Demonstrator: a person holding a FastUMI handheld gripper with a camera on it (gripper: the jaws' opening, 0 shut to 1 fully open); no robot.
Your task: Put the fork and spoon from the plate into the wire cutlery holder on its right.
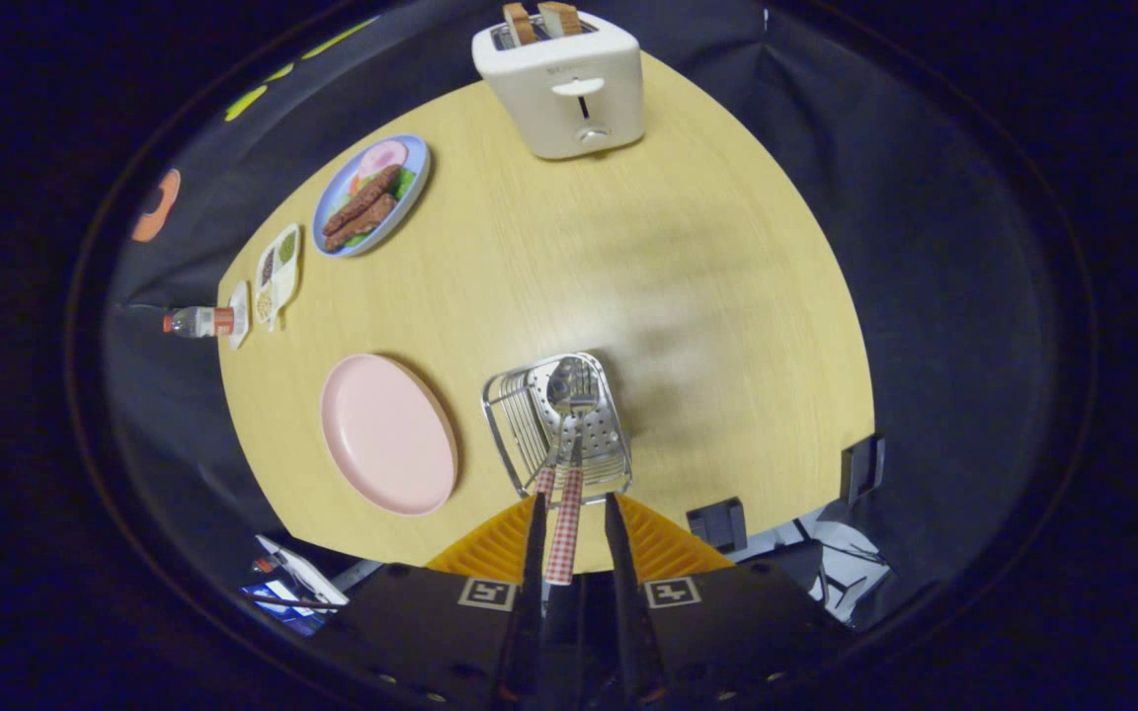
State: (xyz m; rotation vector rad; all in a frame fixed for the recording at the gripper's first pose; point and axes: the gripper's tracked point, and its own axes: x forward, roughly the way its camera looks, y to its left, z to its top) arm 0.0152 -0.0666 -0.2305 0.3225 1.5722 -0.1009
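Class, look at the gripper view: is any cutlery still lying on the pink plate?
No. The pink plate lies bare beside the wire cutlery holder, where fork and spoon heads sit.

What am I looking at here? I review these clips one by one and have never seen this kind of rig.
This is no robot arm: a person carries a hand-held two-finger gripper, and the camera rides on it, looking forward along the fingers and down at a wooden table.

Between the fingers is a checked-handled utensil, its head reaching into the wire cutlery holder just ahead. A spoon bowl and fork tines show inside the holder, and a second checked handle lies beside the first. Whether both fingers press on the handle, I cannot tell.

Left of the holder lies a pink plate, now bare. Beyond are a blue plate of food, a small condiment tray, a bottle and a toaster with bread.
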